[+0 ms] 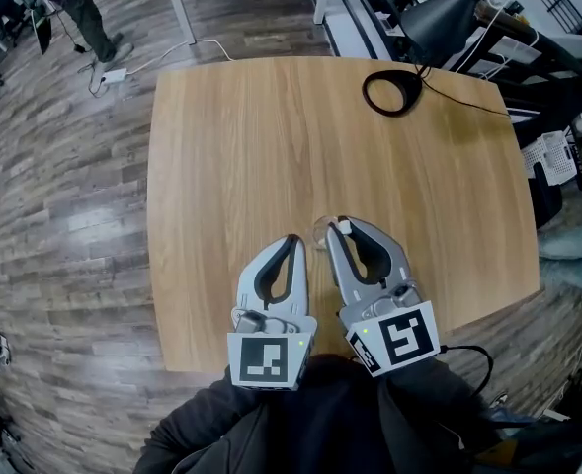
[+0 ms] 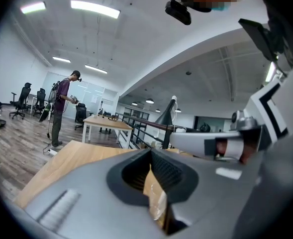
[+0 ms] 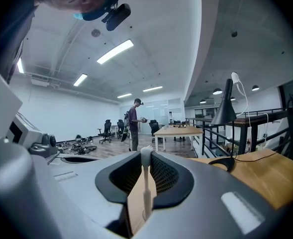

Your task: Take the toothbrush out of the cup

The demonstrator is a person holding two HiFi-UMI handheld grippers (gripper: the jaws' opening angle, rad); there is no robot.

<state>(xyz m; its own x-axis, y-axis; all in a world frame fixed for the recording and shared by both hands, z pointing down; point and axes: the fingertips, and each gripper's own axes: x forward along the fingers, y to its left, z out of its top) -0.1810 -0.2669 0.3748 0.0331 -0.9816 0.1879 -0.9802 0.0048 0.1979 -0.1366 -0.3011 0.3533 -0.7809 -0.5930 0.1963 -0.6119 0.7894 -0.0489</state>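
In the head view both grippers hover side by side over the near part of the wooden table (image 1: 231, 166). My right gripper (image 1: 342, 229) is shut on a white toothbrush (image 1: 343, 226). In the right gripper view the toothbrush (image 3: 146, 188) stands upright between the tips of that gripper (image 3: 145, 156), head on top and handle running down. A clear plastic cup (image 1: 321, 237) shows between the two grippers' tips. My left gripper (image 1: 292, 239) has its tips together. In the left gripper view crinkled clear plastic of the cup (image 2: 157, 203) sits between the jaws just below the tips of that gripper (image 2: 151, 152).
A black lamp (image 1: 449, 13) with a ring base (image 1: 391, 92) and a cable stands at the table's far right corner. The table's near edge lies just under the grippers. A person (image 1: 78, 8) stands on the floor far left. Desks and chairs fill the room beyond.
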